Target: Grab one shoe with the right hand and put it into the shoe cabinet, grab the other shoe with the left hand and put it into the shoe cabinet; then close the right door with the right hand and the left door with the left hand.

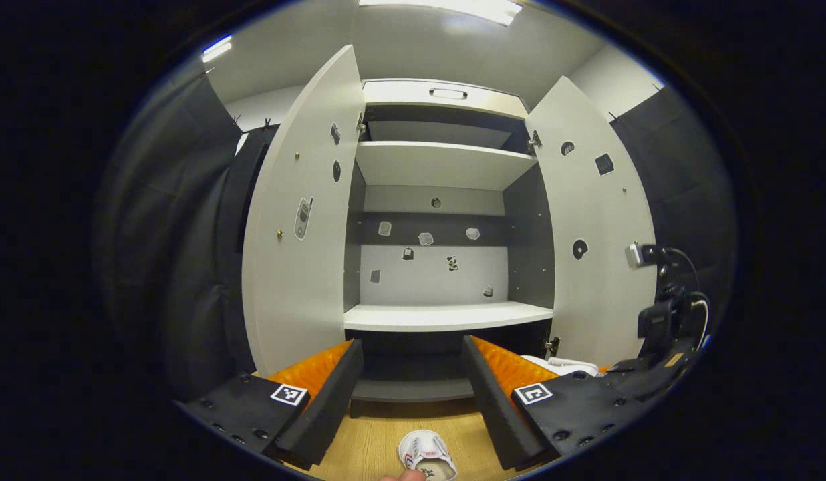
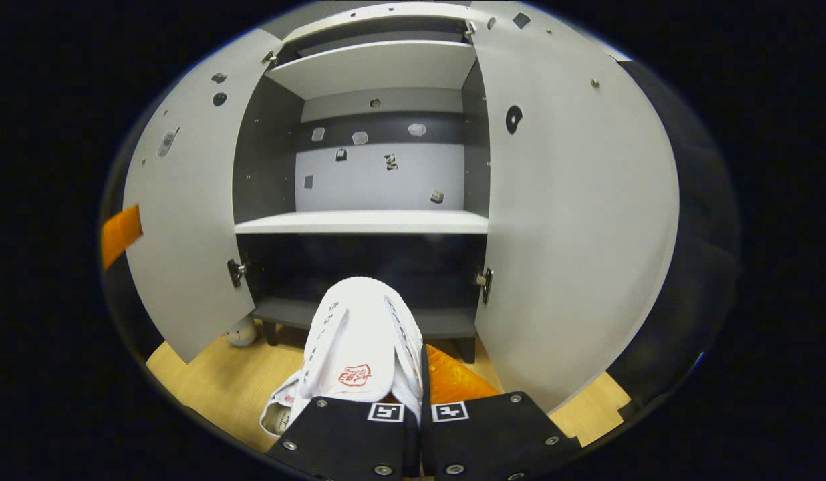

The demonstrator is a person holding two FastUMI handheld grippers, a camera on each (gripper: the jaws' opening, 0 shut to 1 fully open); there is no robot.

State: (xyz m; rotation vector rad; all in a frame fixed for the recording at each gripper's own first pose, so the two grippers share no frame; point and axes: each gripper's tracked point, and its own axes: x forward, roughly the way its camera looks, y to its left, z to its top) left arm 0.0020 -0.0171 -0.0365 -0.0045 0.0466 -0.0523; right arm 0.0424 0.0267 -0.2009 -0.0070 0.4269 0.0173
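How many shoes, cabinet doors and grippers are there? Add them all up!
Shoes: 2 (floor shoe, held shoe)
Cabinet doors: 2 (left door, right door)
Grippers: 2 (left gripper, right gripper)
Total: 6

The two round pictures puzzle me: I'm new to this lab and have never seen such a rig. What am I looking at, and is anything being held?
A person holds a two-finger gripper in each hand, and each gripper carries a fisheye camera looking along its own fingers. Both face an open shoe cabinet with its left door and right door swung wide.

In the left gripper view, the left gripper is open and holds nothing; the second shoe lies on the wooden floor below it.

In the right gripper view, the right gripper is shut on a white shoe, carried toward the cabinet's lower part. The left view also shows that gripper, at its right edge.
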